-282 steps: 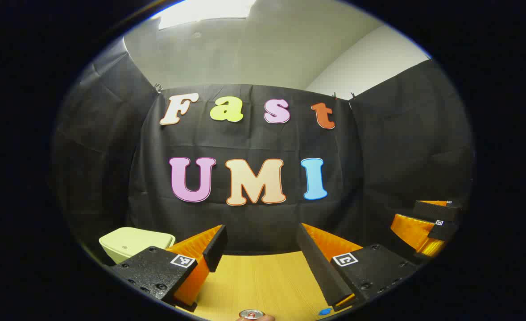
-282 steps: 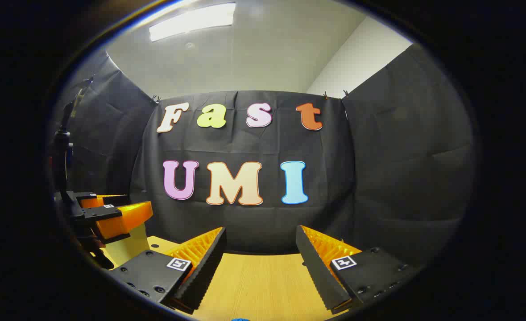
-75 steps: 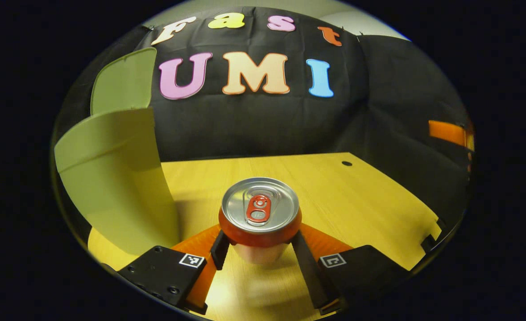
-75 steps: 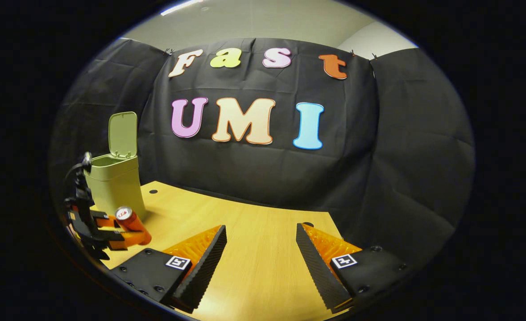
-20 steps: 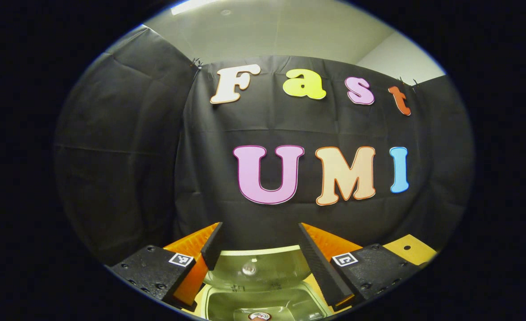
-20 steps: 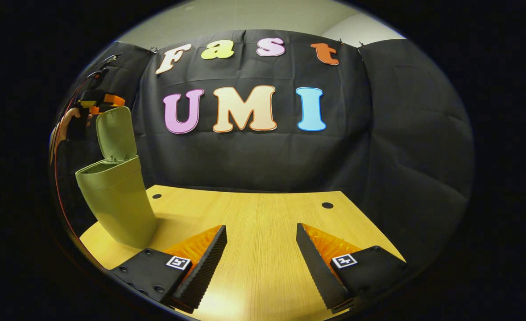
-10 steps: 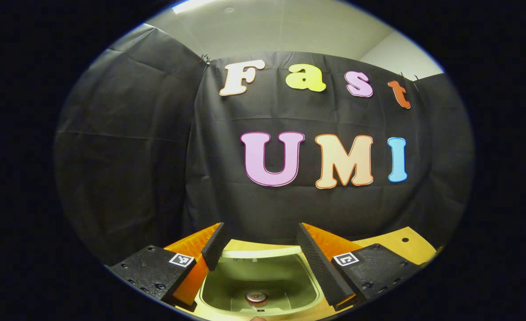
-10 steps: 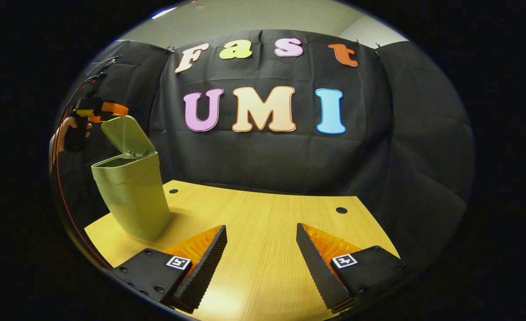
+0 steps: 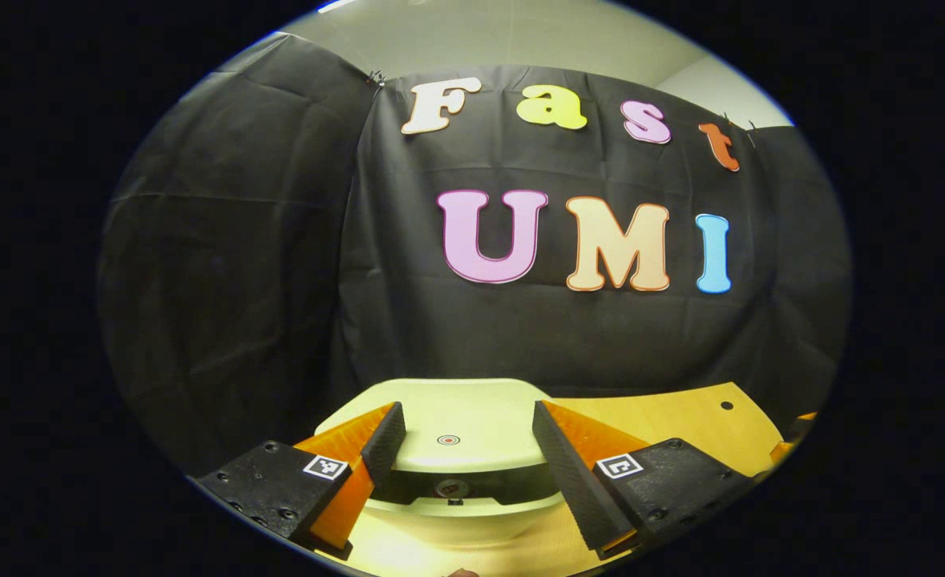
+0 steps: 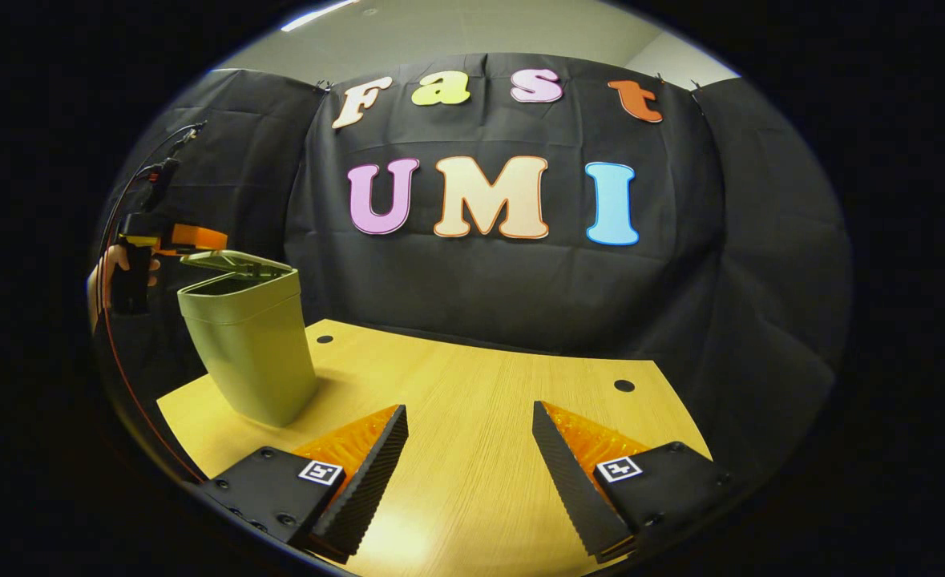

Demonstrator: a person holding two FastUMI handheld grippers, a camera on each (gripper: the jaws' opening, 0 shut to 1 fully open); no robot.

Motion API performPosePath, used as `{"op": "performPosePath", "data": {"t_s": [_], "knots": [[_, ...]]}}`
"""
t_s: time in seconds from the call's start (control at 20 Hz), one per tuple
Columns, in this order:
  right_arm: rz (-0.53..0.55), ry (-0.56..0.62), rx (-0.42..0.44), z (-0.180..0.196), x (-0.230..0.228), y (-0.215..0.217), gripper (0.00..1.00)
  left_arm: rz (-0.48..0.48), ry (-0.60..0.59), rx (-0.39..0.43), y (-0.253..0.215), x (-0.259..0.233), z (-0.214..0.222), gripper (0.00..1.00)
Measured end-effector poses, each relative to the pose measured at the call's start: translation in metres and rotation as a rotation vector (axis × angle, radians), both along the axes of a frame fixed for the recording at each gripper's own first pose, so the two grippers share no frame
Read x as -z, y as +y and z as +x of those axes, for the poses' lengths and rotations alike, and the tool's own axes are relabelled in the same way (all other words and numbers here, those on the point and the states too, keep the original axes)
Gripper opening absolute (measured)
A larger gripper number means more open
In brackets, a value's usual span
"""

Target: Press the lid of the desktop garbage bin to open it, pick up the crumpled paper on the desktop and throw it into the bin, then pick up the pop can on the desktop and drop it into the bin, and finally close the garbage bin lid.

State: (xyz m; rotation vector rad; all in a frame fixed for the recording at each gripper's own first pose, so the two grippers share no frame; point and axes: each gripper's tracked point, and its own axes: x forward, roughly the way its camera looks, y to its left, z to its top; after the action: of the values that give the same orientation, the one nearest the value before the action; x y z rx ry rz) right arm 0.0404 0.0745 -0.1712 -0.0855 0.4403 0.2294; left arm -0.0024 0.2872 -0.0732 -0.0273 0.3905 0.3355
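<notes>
A left gripper (image 9: 460,425), jaws spread and empty, bears down on the hinged lid (image 9: 448,425) of a pale green plastic desktop bin (image 10: 249,353), nearly shut. The light, stiff lid likely latches under a central press. The right gripper (image 10: 470,449) idles open above the wooden desk (image 10: 472,401).

Black screw-studded gripper (image 9: 462,439) mounts with square black-and-white markers, ribbed orange backing behind serrated fingers (image 10: 360,479).

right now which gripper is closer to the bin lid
Left. The left gripper sits right over the lid, open; the right gripper is open over the table, well away from the bin.
</notes>
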Motion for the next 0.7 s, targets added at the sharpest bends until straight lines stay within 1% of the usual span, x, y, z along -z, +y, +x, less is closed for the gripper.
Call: {"op": "performPosePath", "data": {"t_s": [0.25,0.35,0.45,0.5,0.55,0.65,0.7], "knots": [[-0.003,0.003,-0.02,0.0,0.002,0.008,0.99,-0.034,0.085,-0.019,0.0,0.038,-0.013,0.95],[-0.004,0.009,-0.023,0.002,0.004,0.012,0.99,-0.015,0.047,-0.01,-0.002,0.033,-0.013,0.96],[-0.001,0.024,-0.027,0.004,0.009,0.02,0.99,-0.02,0.065,-0.015,-0.001,0.039,-0.015,0.93],[0.001,0.029,-0.029,0.006,0.012,0.024,0.99,0.003,0.053,-0.01,-0.001,0.039,-0.01,0.95],[0.003,0.032,-0.032,0.006,0.013,0.031,0.99,0.013,0.08,-0.005,-0.002,0.045,-0.015,0.94],[0.007,0.031,-0.036,0.009,0.014,0.044,0.99,-0.018,0.04,-0.001,-0.002,0.044,-0.014,0.96],[0.013,0.03,-0.039,0.01,0.013,0.051,0.99,-0.021,0.037,0.016,-0.003,0.043,-0.013,0.96]]}}
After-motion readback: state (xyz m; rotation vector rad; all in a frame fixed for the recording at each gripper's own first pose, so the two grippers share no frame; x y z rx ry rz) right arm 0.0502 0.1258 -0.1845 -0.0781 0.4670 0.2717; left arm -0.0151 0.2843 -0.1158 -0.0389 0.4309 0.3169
